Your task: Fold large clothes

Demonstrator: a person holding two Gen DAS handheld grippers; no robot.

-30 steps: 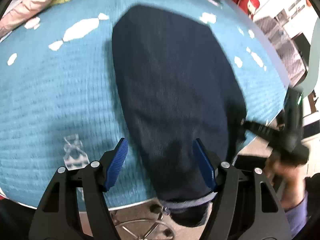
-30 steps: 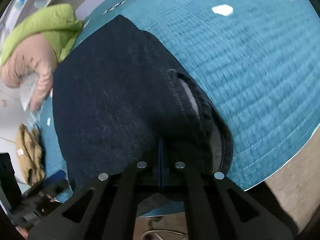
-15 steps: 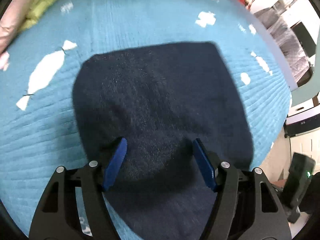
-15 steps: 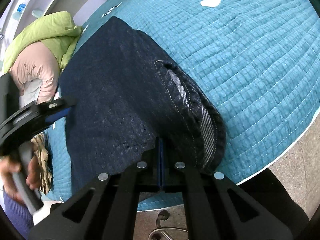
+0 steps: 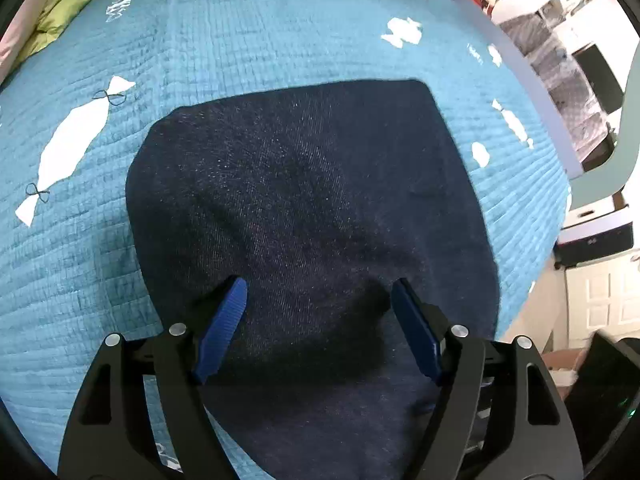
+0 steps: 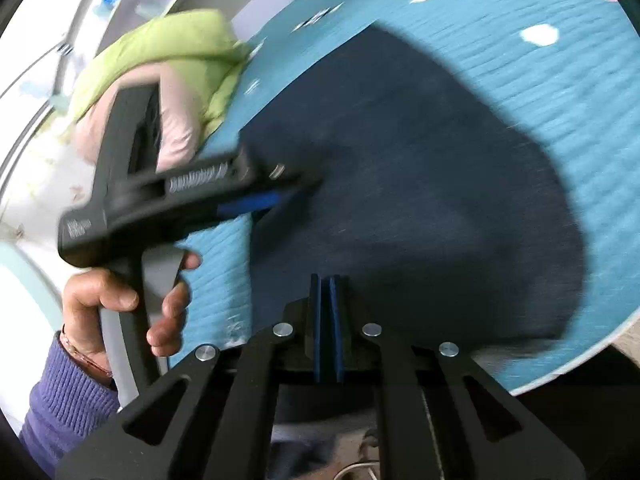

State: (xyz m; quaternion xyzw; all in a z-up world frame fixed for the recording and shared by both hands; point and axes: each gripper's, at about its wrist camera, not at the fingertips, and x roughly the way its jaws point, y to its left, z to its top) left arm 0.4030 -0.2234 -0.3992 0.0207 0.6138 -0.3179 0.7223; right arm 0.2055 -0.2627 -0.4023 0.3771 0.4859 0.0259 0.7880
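While the left hand (image 6: 120,300) grips its handle upright, the left gripper (image 5: 318,320) angles down, jaws opening wide over dark jeans (image 5: 312,208) spread on the teal quilt (image 5: 240,40); the right gripper (image 6: 328,308), blurred, barely parts, its jaws opening with nothing between them.

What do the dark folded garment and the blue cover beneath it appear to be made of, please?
The dark garment looks like heavy navy denim: a fine diagonal twill weave with pale flecks, matte, and holding stiff, rounded folds. The blue cover looks like a quilted cotton-type bedspread: rows of stitching form small puffed ribs, matte, with white appliqué-like shapes. The exact fibre of either cannot be told.
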